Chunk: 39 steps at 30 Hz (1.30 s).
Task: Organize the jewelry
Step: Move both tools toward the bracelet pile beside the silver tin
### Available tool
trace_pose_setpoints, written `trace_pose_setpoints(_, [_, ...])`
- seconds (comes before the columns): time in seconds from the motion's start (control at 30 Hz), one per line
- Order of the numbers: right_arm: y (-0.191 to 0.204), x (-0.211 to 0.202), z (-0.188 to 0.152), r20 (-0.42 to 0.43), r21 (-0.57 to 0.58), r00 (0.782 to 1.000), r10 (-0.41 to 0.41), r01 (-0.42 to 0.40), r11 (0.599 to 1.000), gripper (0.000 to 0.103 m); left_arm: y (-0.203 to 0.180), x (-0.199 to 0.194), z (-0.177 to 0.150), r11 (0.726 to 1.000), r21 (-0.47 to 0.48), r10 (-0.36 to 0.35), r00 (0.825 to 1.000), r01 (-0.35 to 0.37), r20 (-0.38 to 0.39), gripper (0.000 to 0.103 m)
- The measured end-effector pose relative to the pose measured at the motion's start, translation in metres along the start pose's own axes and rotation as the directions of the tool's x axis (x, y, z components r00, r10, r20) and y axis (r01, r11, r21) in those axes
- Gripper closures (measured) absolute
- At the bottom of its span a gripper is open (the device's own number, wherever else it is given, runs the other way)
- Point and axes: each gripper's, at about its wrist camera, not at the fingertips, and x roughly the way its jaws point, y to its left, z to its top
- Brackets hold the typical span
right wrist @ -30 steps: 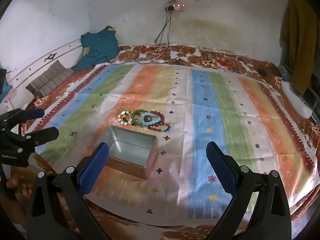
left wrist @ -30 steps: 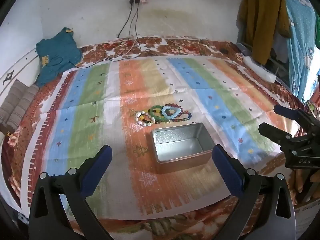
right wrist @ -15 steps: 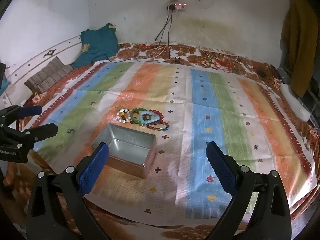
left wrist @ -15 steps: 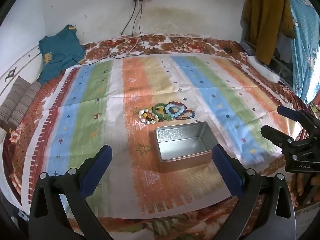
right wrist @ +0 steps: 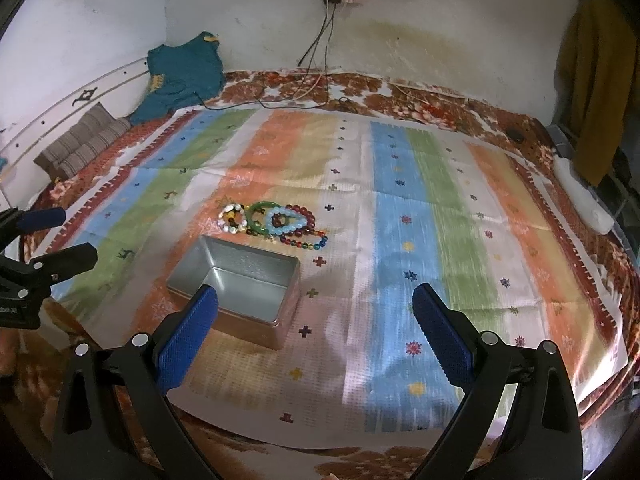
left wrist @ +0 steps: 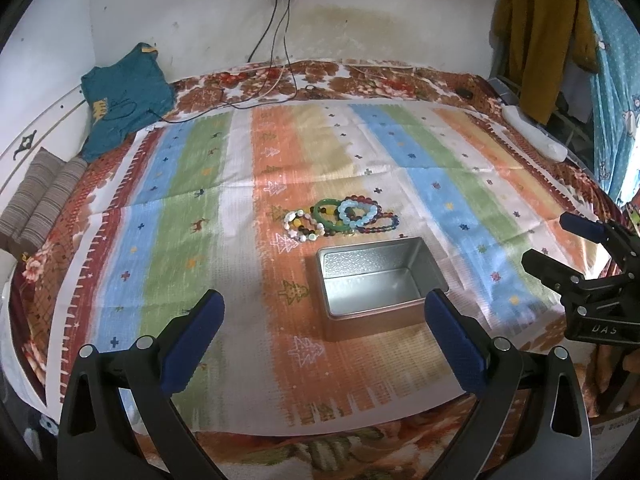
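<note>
Bracelets (left wrist: 341, 219) are seen in a small overlapping heap on the striped cloth (left wrist: 192, 248), just beyond the far rim of the bare metal tin (left wrist: 378, 280). Compared with a second ago, heap and tin are framed slightly lower and nearer, so an approach is judged under way. Nothing is gripped: the left gripper (left wrist: 324, 336) and right gripper (right wrist: 316, 328) are held spread wide, well short of the beads.

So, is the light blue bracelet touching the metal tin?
Apart. In the left wrist view the light blue bracelet lies in the pile beyond the metal tin, and a strip of orange cloth shows between it and the tin's far rim.
</note>
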Motion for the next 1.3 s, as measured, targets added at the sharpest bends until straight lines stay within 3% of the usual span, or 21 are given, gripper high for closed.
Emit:
trace_pose_setpoints(0.83, [-0.002,0.019,0.008,-0.052,0.031,0.998,0.027,-0.025,0.999,0.004,0.006,0.009,0.007,0.999,-0.03,0.015,1.0,-0.016,-0.026,0.006])
trace_pose_setpoints(1.3, [-0.005,0.026,0.017,-0.05,0.067,0.993,0.107,-0.104,0.992,0.004,0.009,0.021,0.017,0.996,-0.051,0.067,0.997,-0.069,-0.04,0.006])
